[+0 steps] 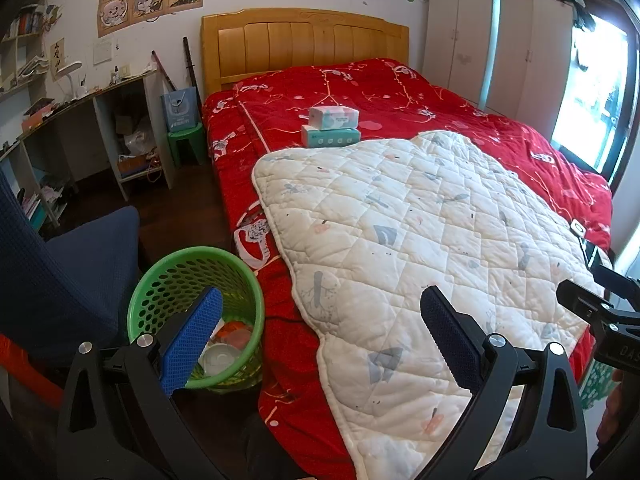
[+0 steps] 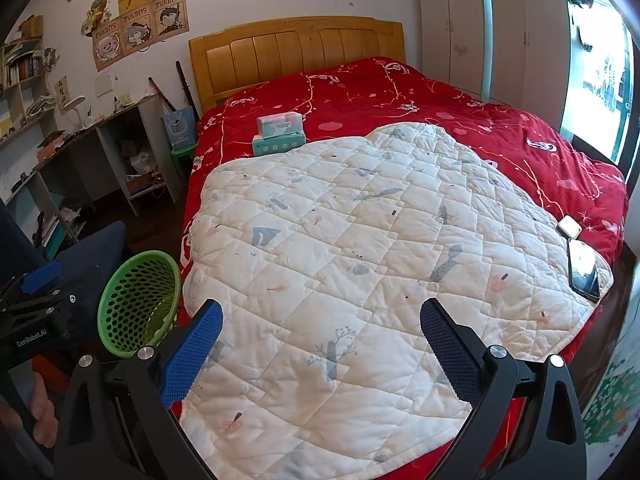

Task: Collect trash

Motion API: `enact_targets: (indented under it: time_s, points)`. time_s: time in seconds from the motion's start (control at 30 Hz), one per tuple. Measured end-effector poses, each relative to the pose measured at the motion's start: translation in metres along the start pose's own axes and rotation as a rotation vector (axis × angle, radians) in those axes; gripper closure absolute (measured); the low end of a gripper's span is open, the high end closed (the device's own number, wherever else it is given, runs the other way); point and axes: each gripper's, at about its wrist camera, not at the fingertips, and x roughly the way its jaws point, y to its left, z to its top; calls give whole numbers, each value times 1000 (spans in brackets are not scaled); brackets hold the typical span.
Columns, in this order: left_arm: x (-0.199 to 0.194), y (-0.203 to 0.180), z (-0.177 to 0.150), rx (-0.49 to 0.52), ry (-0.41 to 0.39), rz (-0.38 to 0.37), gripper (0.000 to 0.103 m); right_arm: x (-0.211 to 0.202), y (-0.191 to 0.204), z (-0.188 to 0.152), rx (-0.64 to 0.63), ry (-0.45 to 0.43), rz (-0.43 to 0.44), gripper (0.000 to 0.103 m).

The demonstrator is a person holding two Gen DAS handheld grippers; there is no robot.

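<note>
Beside the bed point(image 1: 360, 92), a green bin point(image 1: 196, 316) (trash inside) stands; left gripper point(image 1: 320, 336) and right gripper point(image 2: 320, 340) gape wide, both empty.

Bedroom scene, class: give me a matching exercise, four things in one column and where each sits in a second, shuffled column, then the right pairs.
Things
1. green basket
2. tissue packs
3. phone
4. white quilt

Places
A. stacked on the red cover, near the headboard
B. on the floor beside the bed
C. spread over the red cover
D. at the quilt's right edge

Pairs: 1-B, 2-A, 3-D, 4-C
</note>
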Motion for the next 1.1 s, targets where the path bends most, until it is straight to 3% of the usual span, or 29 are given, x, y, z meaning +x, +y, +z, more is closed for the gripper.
enact_targets:
  time_s: [1.1]
  points:
    - [-1,2,1,-15,-12,18,5,1,6,-2,-1,-14,23,7]
